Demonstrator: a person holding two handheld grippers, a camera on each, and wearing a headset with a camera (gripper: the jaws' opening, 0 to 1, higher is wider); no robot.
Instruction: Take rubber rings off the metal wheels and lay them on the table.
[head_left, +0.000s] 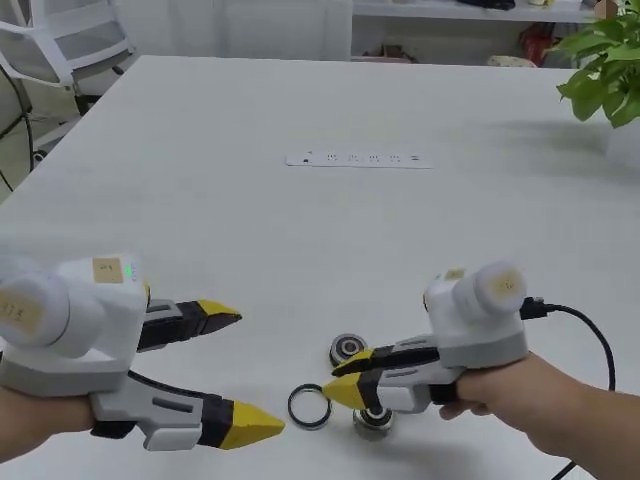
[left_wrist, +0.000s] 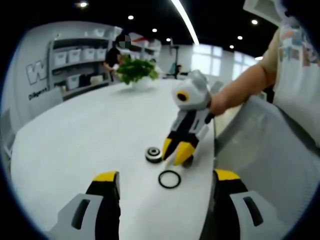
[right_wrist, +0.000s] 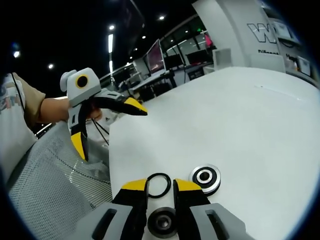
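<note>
Ring (right_wrist: 159, 174) count on the table (head_left: 300, 230): one black rubber ring, lying flat and loose, just ahead of the tips of the right claw (right_wrist: 161, 186). That claw is pressed in on a metal wheel (right_wrist: 162, 222), pinching it between the jaws, down near the table's near edge. The wheel's rim reads as bare metal in the right gripper view, so the loose ring likely belongs to it; judged, not certain. The grip sits low and flat, probably to pin the wheel against the table rather than lift it.

Just beyond the right claw: second wheel (head_left: 347, 348), standing free, apart from the ring. A dark band around its edge suggests rubber on it; too small to be sure.

To the left of the ring: left claw (head_left: 235, 370) spread wide, holding nothing, hovering with tips aimed at the work. The wide spread fits a free hand waiting to take a ring or steady the next wheel.

Stage, as judged: one ring laid down, one likely left. Next call: release the bare wheel and move to the second wheel. Risk: a small wheel may skate on the smooth table when the rubber is peeled.
</note>
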